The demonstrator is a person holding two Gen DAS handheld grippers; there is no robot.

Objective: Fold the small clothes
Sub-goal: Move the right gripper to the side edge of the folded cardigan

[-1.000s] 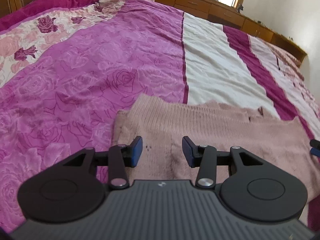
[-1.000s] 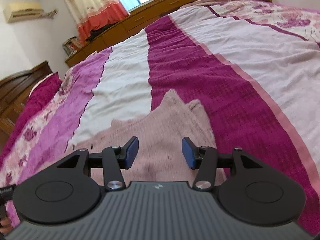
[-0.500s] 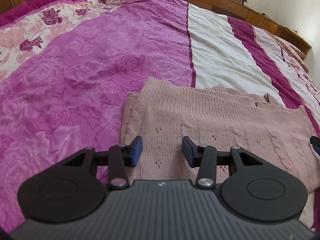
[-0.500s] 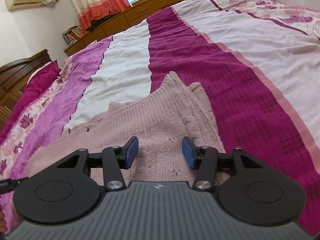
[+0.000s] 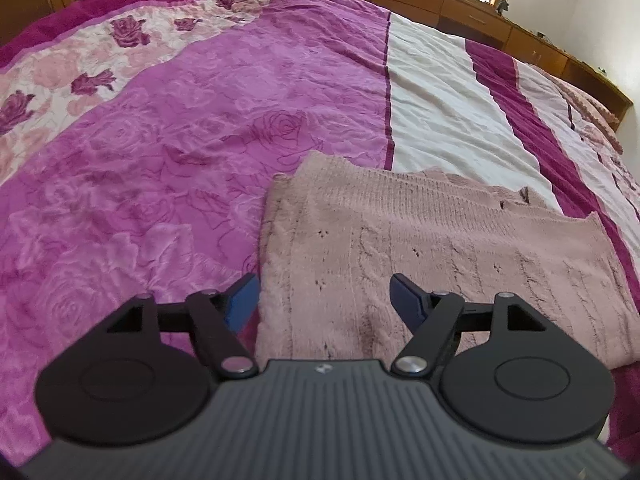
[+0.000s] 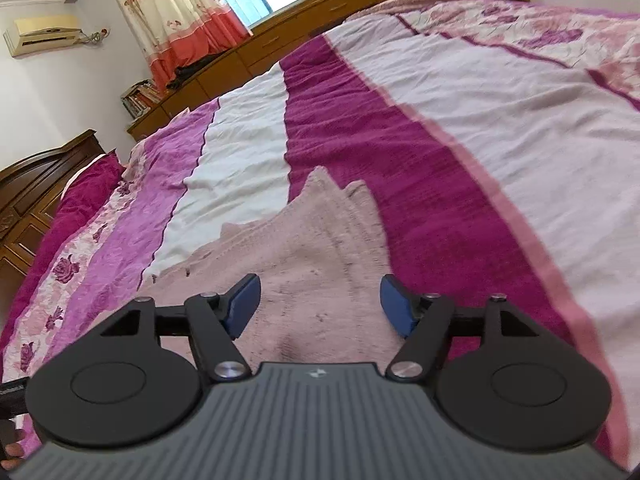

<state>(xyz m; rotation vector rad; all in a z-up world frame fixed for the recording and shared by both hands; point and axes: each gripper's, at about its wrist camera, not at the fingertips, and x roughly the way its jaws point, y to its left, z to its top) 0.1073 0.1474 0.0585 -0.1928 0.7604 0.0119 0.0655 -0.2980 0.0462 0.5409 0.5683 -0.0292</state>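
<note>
Left wrist, tongs just widened, sweater beneath

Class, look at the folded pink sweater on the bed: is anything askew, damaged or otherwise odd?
Slightly. The sweater lies flat, but its far edge is uneven: layers are staggered at the corner rather than lined up. The small dark holes look like knit pattern, not damage. The bedspread is only wrinkled.

Sweater: dusty pink cable knit. Bedspread: magenta rose print, white and maroon stripes. Curtain: cream floral, coral hem.
</note>
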